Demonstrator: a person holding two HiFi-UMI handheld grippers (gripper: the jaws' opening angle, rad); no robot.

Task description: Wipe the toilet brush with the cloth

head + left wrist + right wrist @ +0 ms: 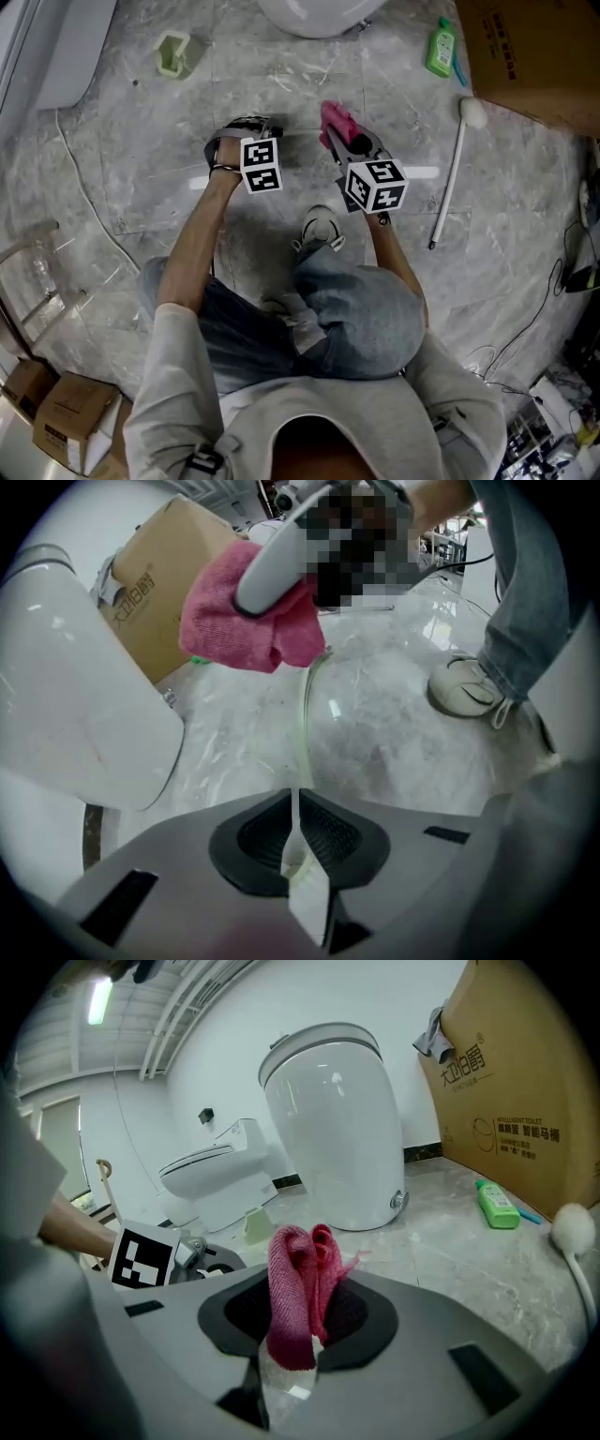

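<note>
Left gripper (298, 803): jaws pressed together, pointed steeply down at the marble floor (394, 733). A thin pale line is seen at the seam between them; what it is cannot be told.

Right gripper (305, 1321): jaws pinched on the pink cloth (292, 1288), which is bunched into two upright folds standing out past the tips. From the left gripper view, the cloth is seen ahead and above, well clear of the left jaws.

Toilet brush (450, 178): laid flat on the floor, off to the right of the right gripper and well apart from both grippers; its white head (569, 1227) is seen at the far right edge of the right gripper view. It is touched by neither gripper nor cloth.

Ahead of the right gripper: white toilet (333, 1129). Right of it: green bottle (494, 1204), with a cardboard box (525, 1072) behind.
</note>
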